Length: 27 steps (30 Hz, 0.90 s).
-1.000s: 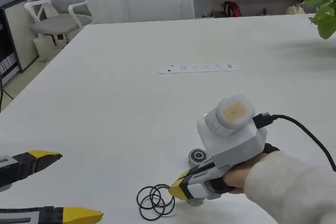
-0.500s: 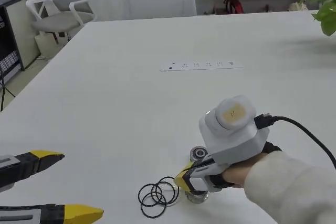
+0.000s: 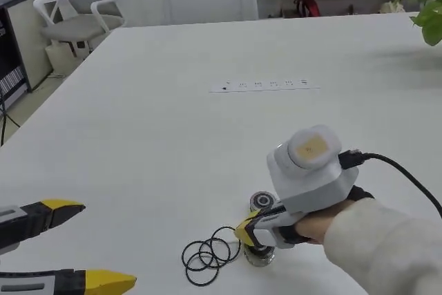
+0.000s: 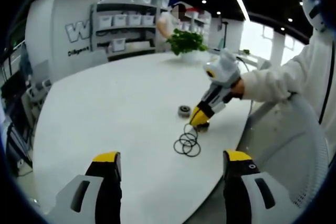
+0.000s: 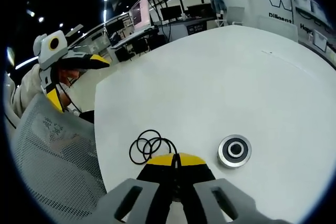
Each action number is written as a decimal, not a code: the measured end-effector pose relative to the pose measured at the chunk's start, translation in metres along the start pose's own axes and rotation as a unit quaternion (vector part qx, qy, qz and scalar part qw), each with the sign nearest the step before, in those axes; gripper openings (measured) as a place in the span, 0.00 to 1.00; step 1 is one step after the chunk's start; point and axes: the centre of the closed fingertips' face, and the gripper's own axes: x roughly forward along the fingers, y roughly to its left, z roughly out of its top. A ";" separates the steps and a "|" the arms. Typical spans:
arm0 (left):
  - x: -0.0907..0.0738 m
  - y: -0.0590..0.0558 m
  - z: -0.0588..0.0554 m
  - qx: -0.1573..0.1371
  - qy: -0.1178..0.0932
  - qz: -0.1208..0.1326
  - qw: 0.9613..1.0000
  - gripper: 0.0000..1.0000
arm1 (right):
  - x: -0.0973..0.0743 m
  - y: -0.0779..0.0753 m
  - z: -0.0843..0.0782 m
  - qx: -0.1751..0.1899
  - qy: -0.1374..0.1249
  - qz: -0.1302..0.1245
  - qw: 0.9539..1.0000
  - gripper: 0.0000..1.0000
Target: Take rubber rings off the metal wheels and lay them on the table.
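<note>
Rubber rings: several black loops are seen lying overlapped in a loose heap on the counter, just left of the tips of the right gripper; one loop reaches up to those tips.
Near wheel: stood on the counter directly under the right gripper and mostly covered by it; whether a ring is left on it cannot be told.
Far wheel: set just beyond the near wheel, apart from the heap; a dark band is seen around its rim in the right gripper view, judged to be a ring not yet removed.
Right gripper: the jaws are brought together, with the tips low over the near wheel and beside the heap; whether a ring is pinched between them cannot be made out.
Left gripper: the jaws are spread wide with nothing between them, and it is held well apart from the work, at the counter's near edge.
Done: a heap of rings is already laid on the counter, so a good share of the work is judged finished.
Left: the far wheel is judged to need stripping, and perhaps the near wheel too — the last rings are then to be laid with the rest.
</note>
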 end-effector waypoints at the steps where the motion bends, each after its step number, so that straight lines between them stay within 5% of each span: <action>1: 0.000 0.000 0.000 0.000 0.000 0.000 1.000 0.81 | 0.000 0.000 0.000 -0.001 0.001 0.000 1.000 0.00; 27: 0.001 0.000 -0.003 0.000 0.006 0.000 1.000 0.80 | 0.001 0.014 -0.005 -0.016 0.022 0.025 0.999 0.02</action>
